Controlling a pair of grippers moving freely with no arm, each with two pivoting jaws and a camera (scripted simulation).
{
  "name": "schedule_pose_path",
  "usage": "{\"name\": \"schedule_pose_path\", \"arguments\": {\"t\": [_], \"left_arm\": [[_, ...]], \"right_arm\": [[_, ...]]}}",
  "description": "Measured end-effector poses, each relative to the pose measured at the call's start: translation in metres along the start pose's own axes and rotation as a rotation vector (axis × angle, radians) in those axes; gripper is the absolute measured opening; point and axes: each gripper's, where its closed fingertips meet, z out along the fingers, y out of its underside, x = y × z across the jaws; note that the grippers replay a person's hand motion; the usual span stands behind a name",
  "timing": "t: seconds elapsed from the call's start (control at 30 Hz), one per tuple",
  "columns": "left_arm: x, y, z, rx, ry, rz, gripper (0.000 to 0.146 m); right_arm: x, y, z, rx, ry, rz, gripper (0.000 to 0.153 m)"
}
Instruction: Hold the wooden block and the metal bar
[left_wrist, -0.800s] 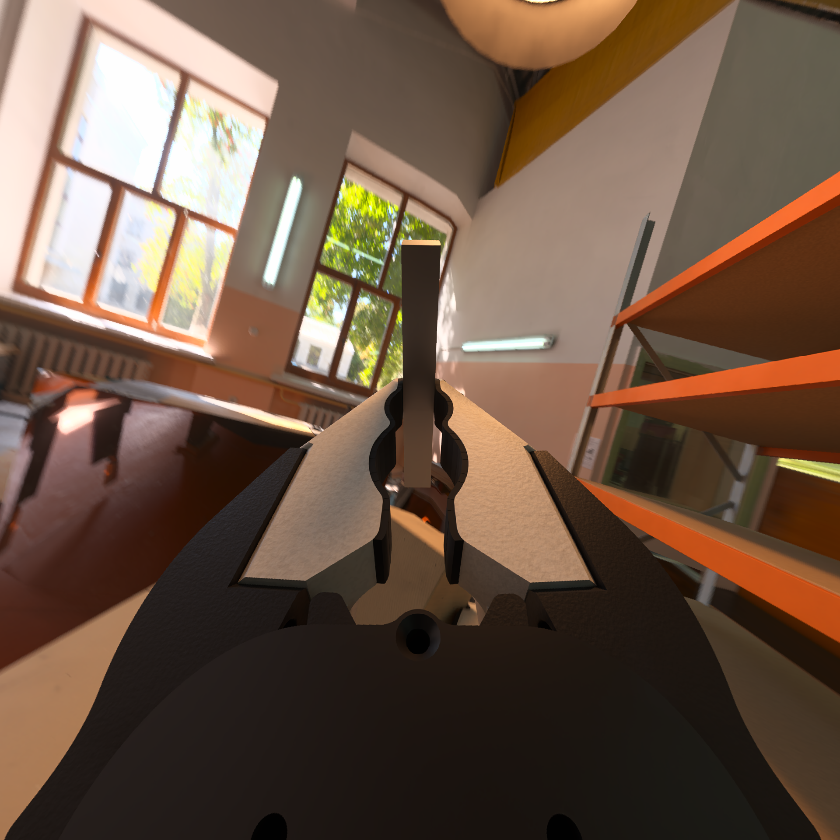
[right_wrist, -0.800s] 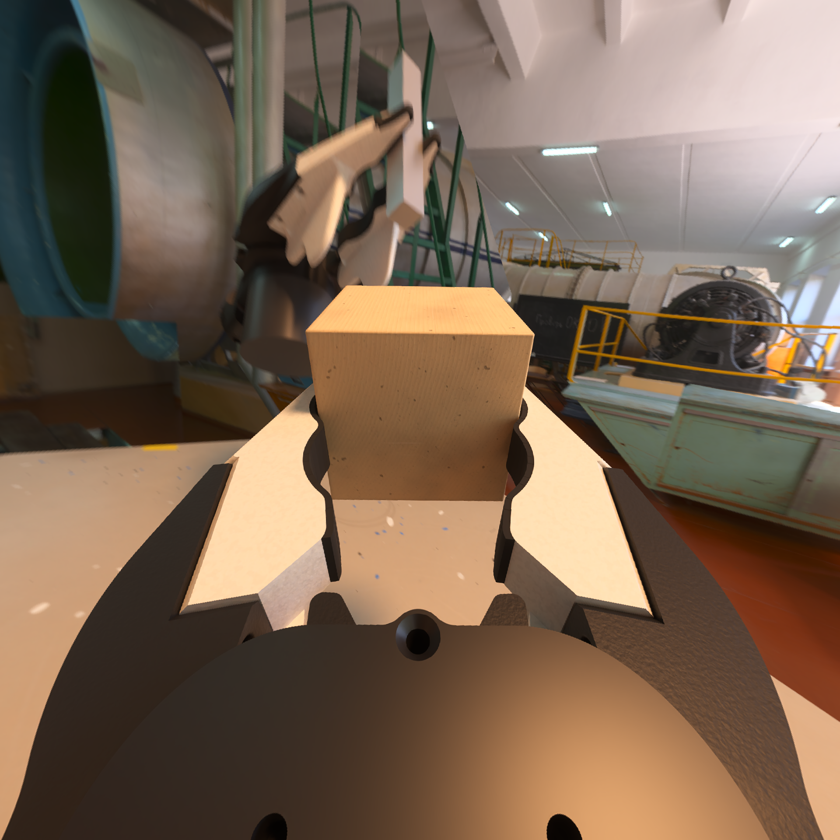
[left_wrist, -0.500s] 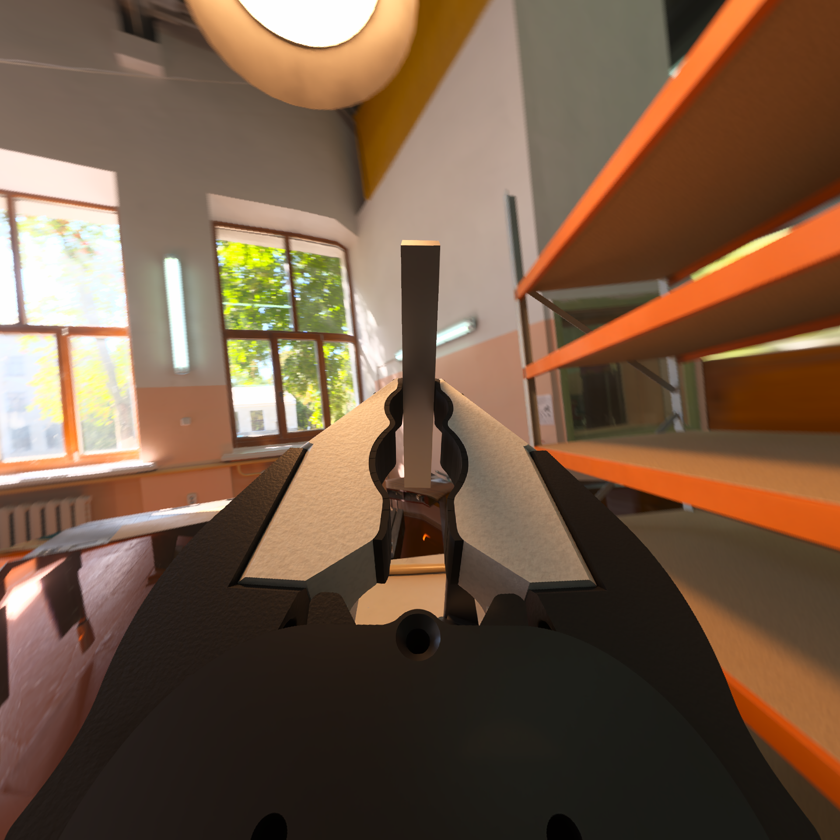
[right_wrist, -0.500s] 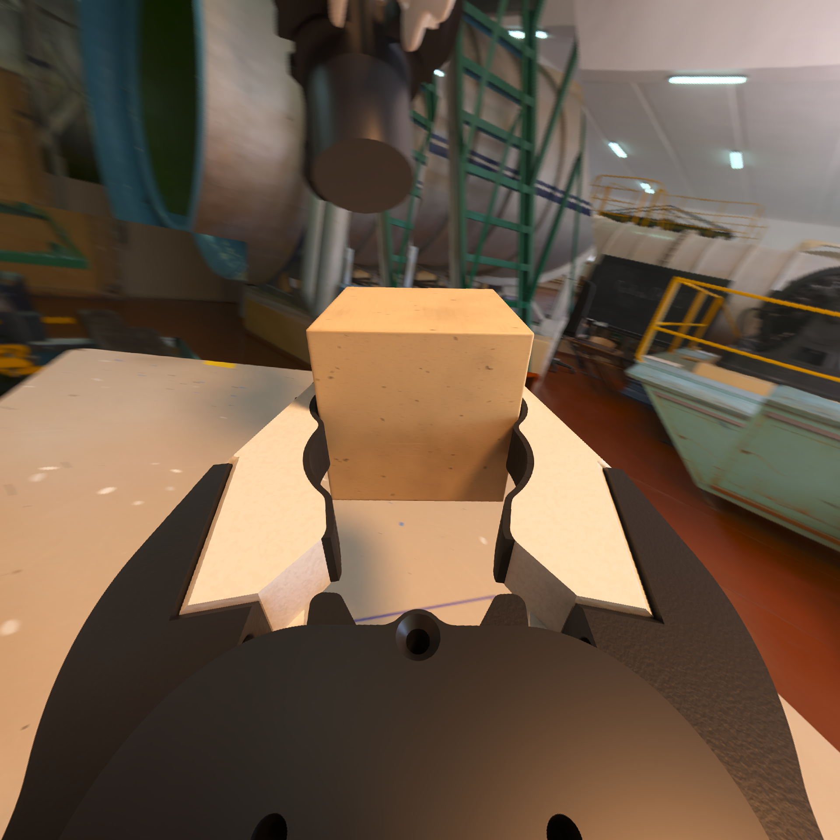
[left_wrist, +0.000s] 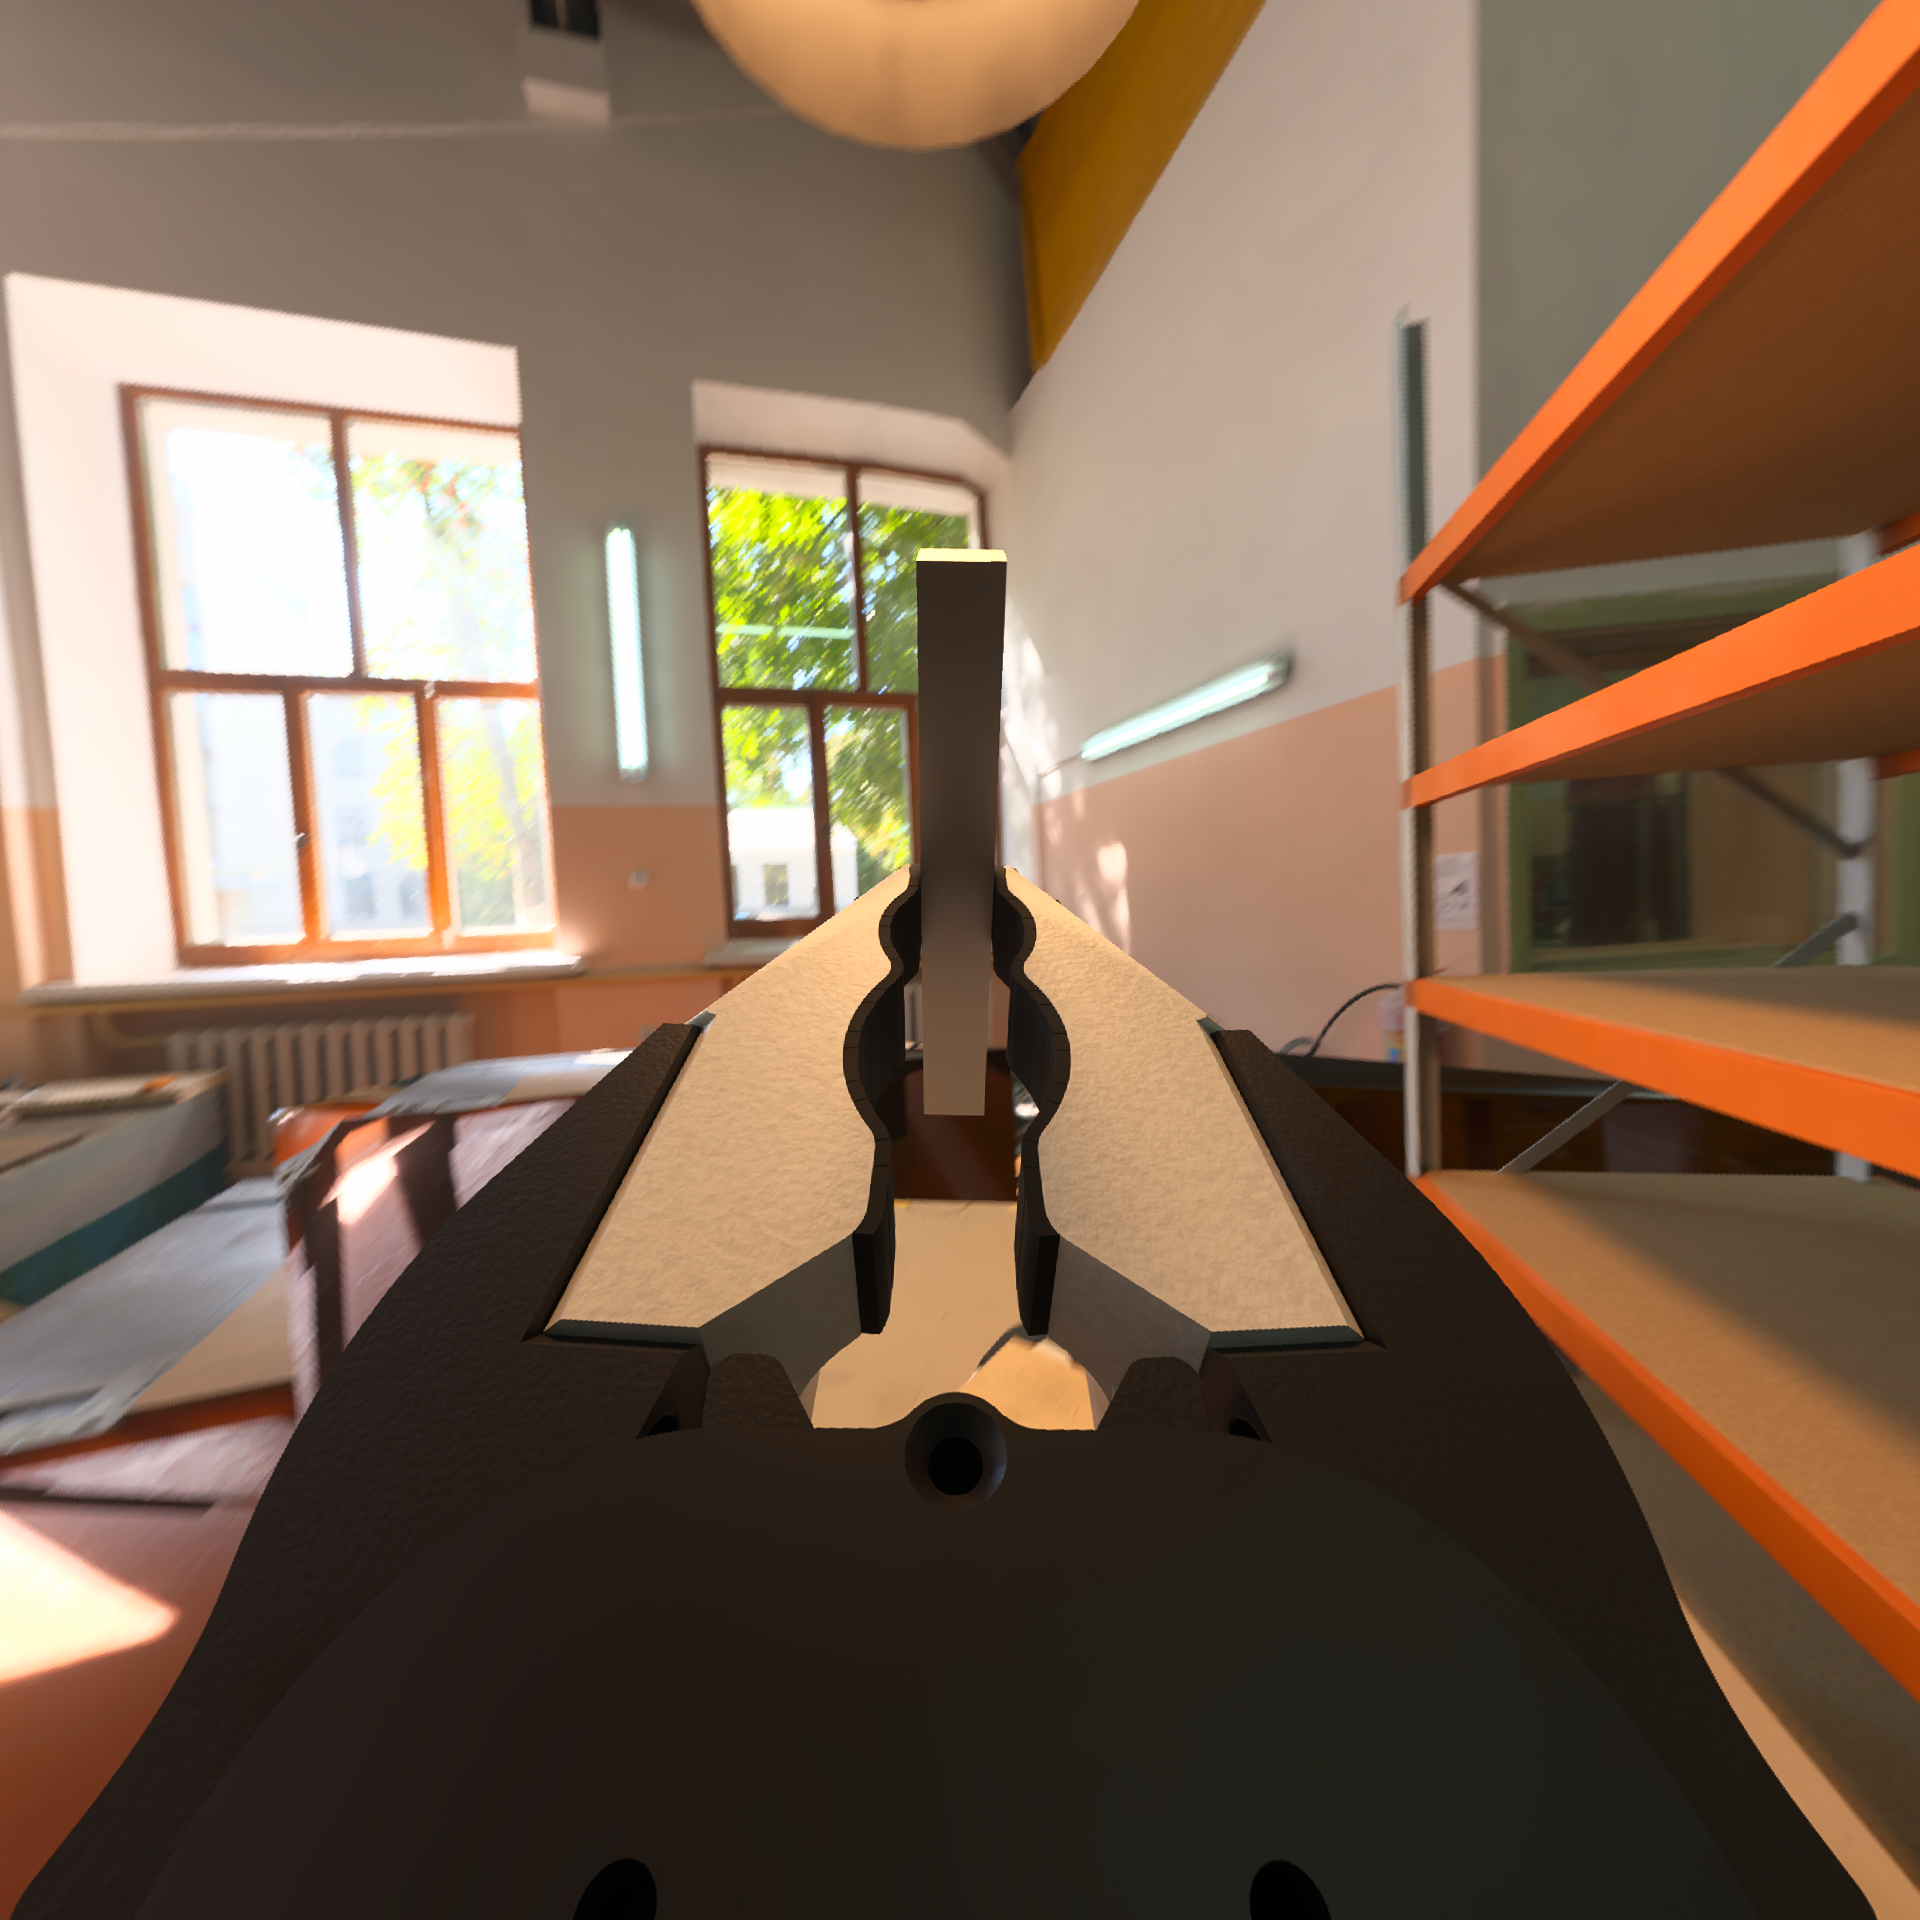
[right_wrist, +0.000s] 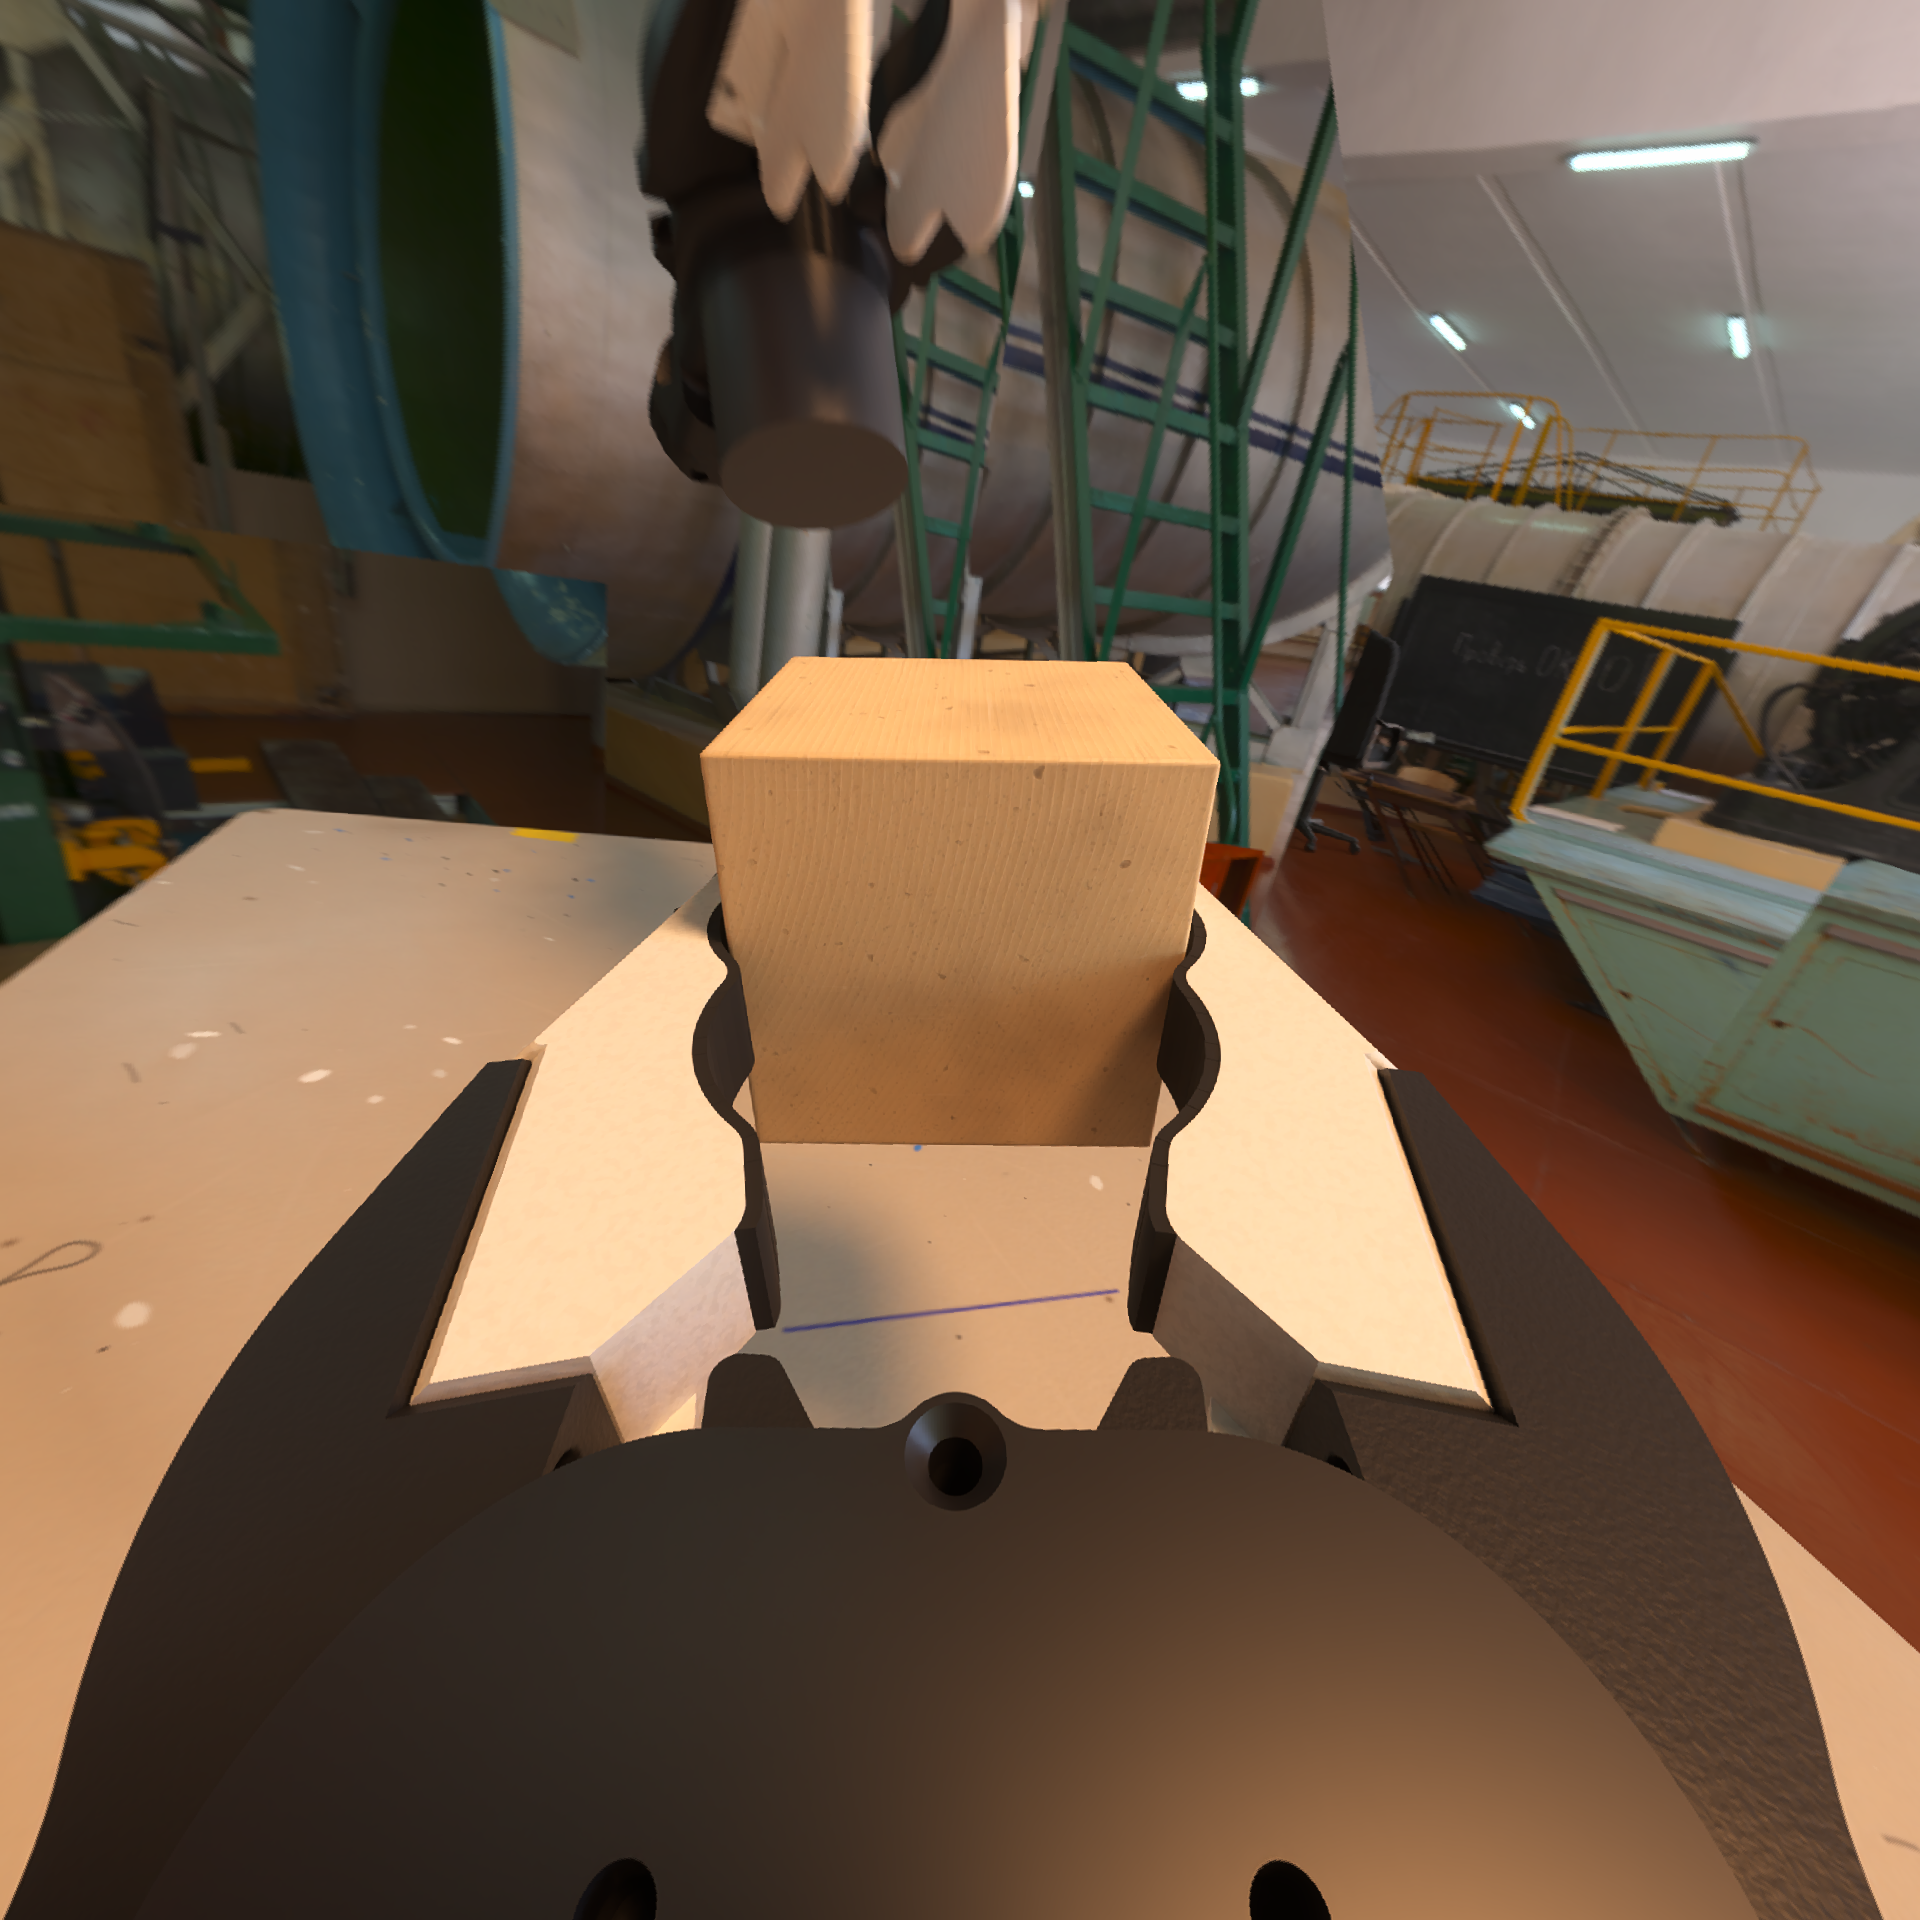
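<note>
Left claw (left_wrist: 958, 883) grips metal bar (left_wrist: 958, 831); right claw (right_wrist: 956, 914) grips wooden block (right_wrist: 956, 904).

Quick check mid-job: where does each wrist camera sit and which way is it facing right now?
Left wrist view: on the left gripper, looking along its fingers at the upright metal bar it clamps, towards windows and orange shelves.
Right wrist view: on the right gripper, facing the clamped wooden block over the table.
Shared: only the left gripper, high in the right view.

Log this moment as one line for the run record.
left gripper: shut on metal bar, bar upright | right gripper: shut on wooden block, above table | both held
</note>
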Motion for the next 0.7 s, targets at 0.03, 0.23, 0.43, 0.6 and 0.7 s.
{"name": "schedule_pose_path", "arguments": {"t": [0.03, 0.23, 0.43, 0.6, 0.7], "left_arm": [[-0.006, 0.003, -0.004, -0.027, -0.029, 0.004, 0.012], [-0.040, 0.010, -0.029, 0.013, -0.190, -0.017, 0.012], [-0.044, 0.010, -0.024, 0.058, -0.162, -0.072, 0.012], [-0.040, 0.008, -0.020, 0.097, -0.162, -0.073, 0.012], [-0.046, -0.007, -0.026, 0.138, -0.258, 0.025, 0.012]], "right_arm": [[-0.001, -0.002, -0.004, 0.016, -0.018, 0.009, 0.080], [-0.022, -0.025, -0.014, 0.179, -0.214, 0.097, 0.080], [-0.046, -0.012, -0.001, 0.077, -0.336, 0.092, 0.080], [-0.049, -0.004, 0.004, 0.030, -0.334, 0.067, 0.080], [-0.042, 0.006, 0.003, -0.037, -0.294, 0.048, 0.080]]}}
